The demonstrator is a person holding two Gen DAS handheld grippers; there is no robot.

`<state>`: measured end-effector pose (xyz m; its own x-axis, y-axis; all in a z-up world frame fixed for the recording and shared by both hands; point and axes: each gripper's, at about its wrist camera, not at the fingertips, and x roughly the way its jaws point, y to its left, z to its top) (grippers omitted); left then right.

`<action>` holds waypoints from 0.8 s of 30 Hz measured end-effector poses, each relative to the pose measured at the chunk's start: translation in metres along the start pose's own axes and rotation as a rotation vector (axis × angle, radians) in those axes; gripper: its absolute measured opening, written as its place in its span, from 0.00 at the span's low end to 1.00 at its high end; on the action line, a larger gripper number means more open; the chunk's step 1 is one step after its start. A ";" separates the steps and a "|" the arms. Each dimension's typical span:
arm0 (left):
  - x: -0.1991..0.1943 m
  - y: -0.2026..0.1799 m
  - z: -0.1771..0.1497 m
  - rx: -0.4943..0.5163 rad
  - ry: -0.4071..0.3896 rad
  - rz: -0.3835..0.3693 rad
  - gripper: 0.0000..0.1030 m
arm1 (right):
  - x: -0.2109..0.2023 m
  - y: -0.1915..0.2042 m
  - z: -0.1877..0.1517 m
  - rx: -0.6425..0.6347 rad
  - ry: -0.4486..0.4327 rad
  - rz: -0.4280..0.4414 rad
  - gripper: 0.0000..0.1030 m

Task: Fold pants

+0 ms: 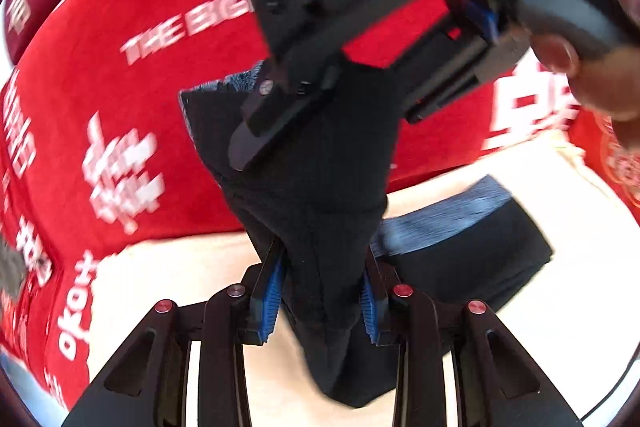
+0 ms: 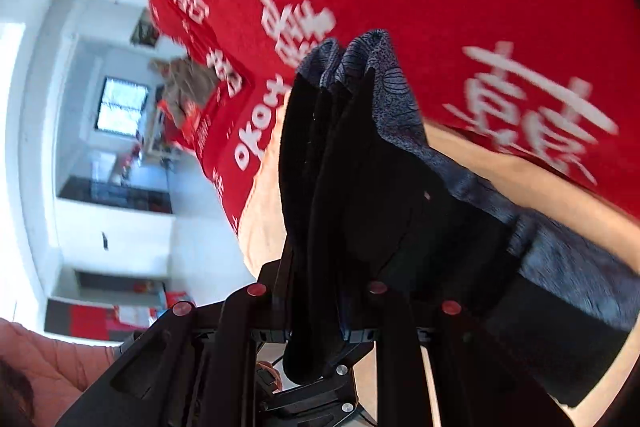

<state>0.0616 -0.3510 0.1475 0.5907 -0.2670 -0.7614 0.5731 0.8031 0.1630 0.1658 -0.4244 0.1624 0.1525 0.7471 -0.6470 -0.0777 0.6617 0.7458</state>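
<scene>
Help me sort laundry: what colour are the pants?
Black with a blue-grey patterned band; pants show best in the right wrist view.

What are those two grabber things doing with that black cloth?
A person is folding a pair of black pants with a grey patterned waistband. The left gripper is clamped on a bunched part of the fabric, and the right gripper pinches another part. The pants are lifted off the cream surface, beside a red cloth with white lettering.

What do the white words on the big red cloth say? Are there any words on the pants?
"THE BIG": white letters on the red cloth, cut off by the right gripper.
"okoy": white letters, turned sideways, near the red cloth's edge.
The large white characters on the red cloth are too blurred to read.
The dark pants show no words.
</scene>
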 end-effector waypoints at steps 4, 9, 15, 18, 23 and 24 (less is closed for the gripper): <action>0.003 -0.056 0.012 0.106 -0.015 -0.051 0.33 | -0.065 -0.053 -0.044 0.095 -0.126 0.034 0.18; 0.027 -0.135 0.010 0.217 0.034 -0.120 0.33 | -0.107 -0.132 -0.094 0.221 -0.209 0.040 0.19; 0.084 -0.186 -0.026 0.274 0.205 -0.134 0.33 | -0.079 -0.232 -0.143 0.387 -0.213 0.038 0.21; 0.088 -0.188 -0.040 0.312 0.204 -0.097 0.42 | -0.060 -0.257 -0.157 0.438 -0.231 0.091 0.21; 0.079 -0.168 -0.044 0.288 0.231 -0.127 0.52 | -0.049 -0.261 -0.158 0.443 -0.260 0.120 0.20; 0.077 -0.162 -0.044 0.287 0.237 -0.133 0.52 | -0.050 -0.263 -0.158 0.441 -0.258 0.097 0.20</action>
<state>-0.0111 -0.4784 0.0345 0.3725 -0.2011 -0.9060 0.7909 0.5795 0.1965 0.0233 -0.6256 -0.0261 0.4070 0.7268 -0.5532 0.3110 0.4592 0.8321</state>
